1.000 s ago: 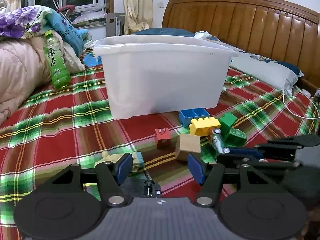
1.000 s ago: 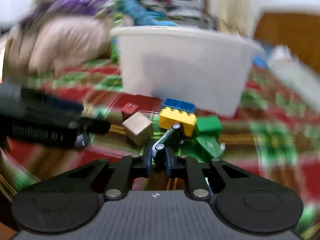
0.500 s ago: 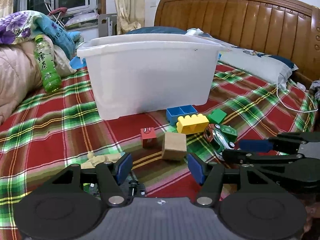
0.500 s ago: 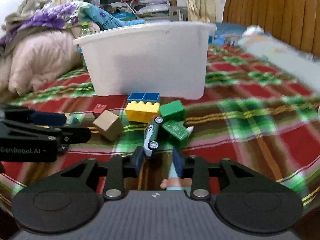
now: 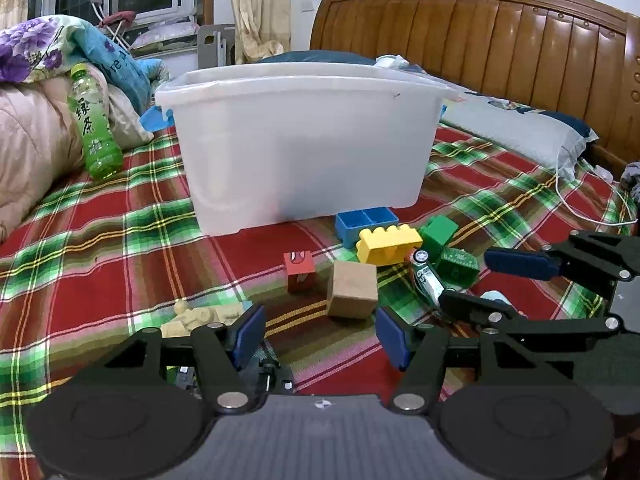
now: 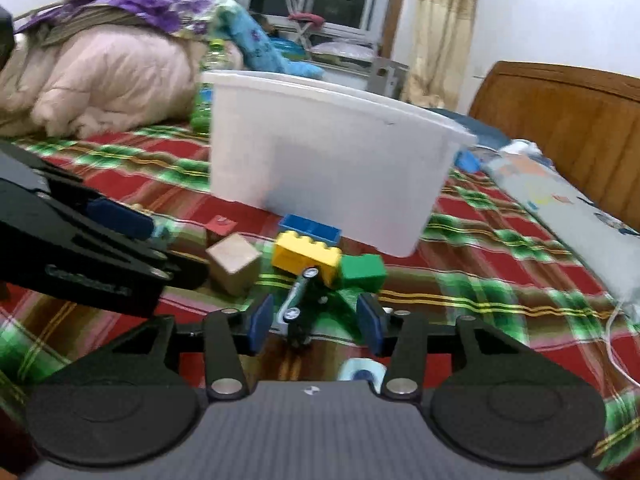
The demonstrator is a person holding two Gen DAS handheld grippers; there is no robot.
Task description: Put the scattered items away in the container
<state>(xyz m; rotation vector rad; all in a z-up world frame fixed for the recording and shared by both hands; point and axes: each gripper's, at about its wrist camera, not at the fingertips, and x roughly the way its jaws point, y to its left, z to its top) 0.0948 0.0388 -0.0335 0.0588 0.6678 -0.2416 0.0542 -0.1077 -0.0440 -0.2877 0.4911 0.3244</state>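
A white plastic bin (image 5: 304, 148) stands on the plaid bed; it also shows in the right wrist view (image 6: 328, 160). In front of it lie a blue brick (image 5: 366, 220), a yellow brick (image 5: 388, 244), green bricks (image 5: 440, 232), a red cube (image 5: 299, 270), a wooden cube (image 5: 353, 289), a toy car (image 5: 426, 276) and a beige figure (image 5: 200, 314). My left gripper (image 5: 320, 336) is open and empty, just short of the wooden cube. My right gripper (image 6: 316, 322) is open, its jaws either side of the toy car (image 6: 302, 304), which lies tilted on the bed.
A green tea bottle (image 5: 94, 124) leans on folded quilts (image 5: 36, 140) at the left. A wooden headboard (image 5: 500, 40) and a pillow (image 5: 520, 128) are at the back right. A white cable (image 5: 580, 208) runs over the bedspread. A light blue object (image 6: 362, 372) lies under the right gripper.
My right gripper was shut on the toy car a second ago; it has opened and the car lies on the bed between its jaws. Both grippers shifted slightly.
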